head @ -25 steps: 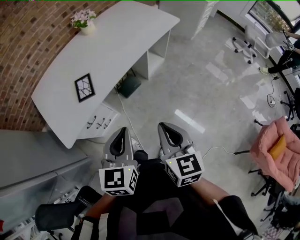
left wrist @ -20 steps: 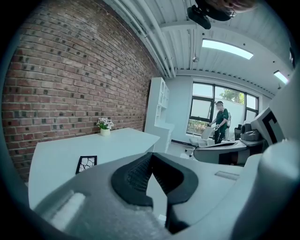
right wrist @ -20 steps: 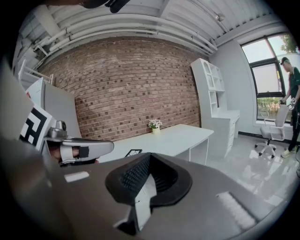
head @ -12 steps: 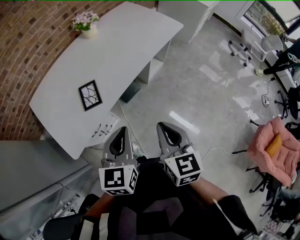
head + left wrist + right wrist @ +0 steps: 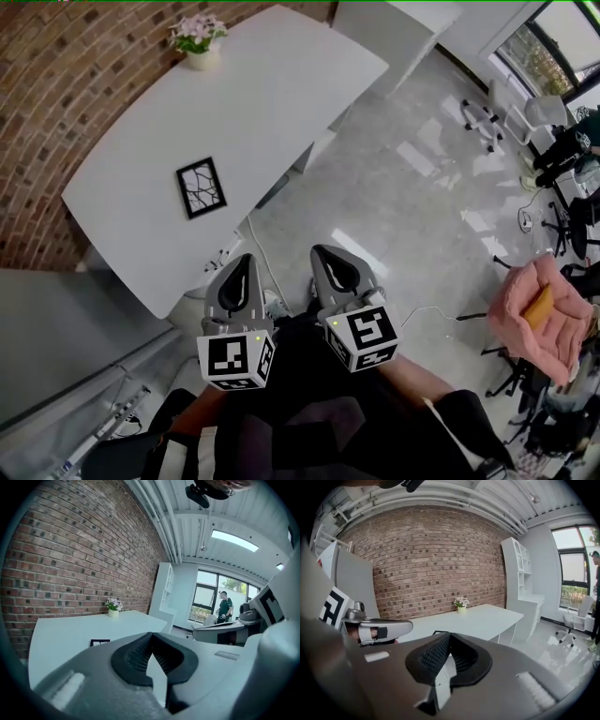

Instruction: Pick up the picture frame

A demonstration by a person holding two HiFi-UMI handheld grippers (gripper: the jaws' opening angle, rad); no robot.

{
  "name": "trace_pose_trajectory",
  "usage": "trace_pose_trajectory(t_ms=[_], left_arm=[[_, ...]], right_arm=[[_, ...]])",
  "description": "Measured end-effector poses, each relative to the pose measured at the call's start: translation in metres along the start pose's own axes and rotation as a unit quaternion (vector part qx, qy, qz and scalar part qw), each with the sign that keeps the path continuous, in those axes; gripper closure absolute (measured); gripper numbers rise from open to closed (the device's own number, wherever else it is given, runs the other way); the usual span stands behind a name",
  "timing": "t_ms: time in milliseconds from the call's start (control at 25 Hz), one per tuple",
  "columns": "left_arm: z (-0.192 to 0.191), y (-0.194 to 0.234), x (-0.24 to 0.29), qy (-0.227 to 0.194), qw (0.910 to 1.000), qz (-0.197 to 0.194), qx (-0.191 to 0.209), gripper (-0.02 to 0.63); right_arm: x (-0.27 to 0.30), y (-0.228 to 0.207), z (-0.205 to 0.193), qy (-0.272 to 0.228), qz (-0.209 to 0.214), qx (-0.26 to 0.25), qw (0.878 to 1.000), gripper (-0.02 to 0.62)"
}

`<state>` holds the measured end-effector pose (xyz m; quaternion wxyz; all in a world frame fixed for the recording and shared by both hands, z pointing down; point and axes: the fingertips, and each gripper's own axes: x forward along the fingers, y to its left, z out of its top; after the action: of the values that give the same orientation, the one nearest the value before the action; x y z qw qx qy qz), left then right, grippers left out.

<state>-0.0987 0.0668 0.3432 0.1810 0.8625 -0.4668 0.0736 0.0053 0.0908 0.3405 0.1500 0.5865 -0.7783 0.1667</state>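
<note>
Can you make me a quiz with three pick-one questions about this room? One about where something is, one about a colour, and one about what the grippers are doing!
1. Where is the picture frame?
A on the floor
B lying flat on the white desk
C in a gripper

2. What colour is the frame's border?
A red
B yellow
C black

3. How are the left gripper and the right gripper?
A both shut and empty
B both wide open
C both gripping the frame

Answers:
1 B: the head view shows it flat on the desk top.
2 C: a black edge runs round the white picture.
3 A: each gripper view shows jaws together with nothing between them.
</note>
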Motion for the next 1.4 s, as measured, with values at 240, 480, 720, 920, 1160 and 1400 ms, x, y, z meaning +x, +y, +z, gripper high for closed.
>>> trace_pose_trajectory(t_ms=[240, 480, 720, 920, 1160, 1400], left_arm=[[0.000, 0.029, -0.008, -0.008, 0.9992, 0.035, -0.014, 0.611], [0.003, 0.054, -0.012, -0.014, 0.9965, 0.080, -0.018, 0.611], [0.006, 0.074, -0.003, -0.009, 0.9927, 0.117, -0.025, 0.611], [0.014, 0.082, 0.015, -0.005, 0.9889, 0.146, -0.027, 0.611], [0.023, 0.089, 0.040, 0.001, 0.9834, 0.179, -0.031, 0.611], [0.025, 0.094, 0.061, 0.009, 0.9769, 0.211, -0.033, 0.611]], right_arm=[[0.023, 0.020, 0.003, 0.006, 0.033, -0.012, 0.999, 0.594], [0.049, 0.035, 0.008, 0.008, 0.075, -0.019, 0.997, 0.594], [0.076, 0.036, 0.014, 0.013, 0.111, -0.019, 0.994, 0.594], [0.100, 0.026, 0.025, 0.015, 0.140, -0.019, 0.990, 0.594], [0.126, 0.011, 0.035, 0.021, 0.178, -0.023, 0.984, 0.594], [0.151, 0.001, 0.036, 0.034, 0.218, -0.024, 0.975, 0.594]])
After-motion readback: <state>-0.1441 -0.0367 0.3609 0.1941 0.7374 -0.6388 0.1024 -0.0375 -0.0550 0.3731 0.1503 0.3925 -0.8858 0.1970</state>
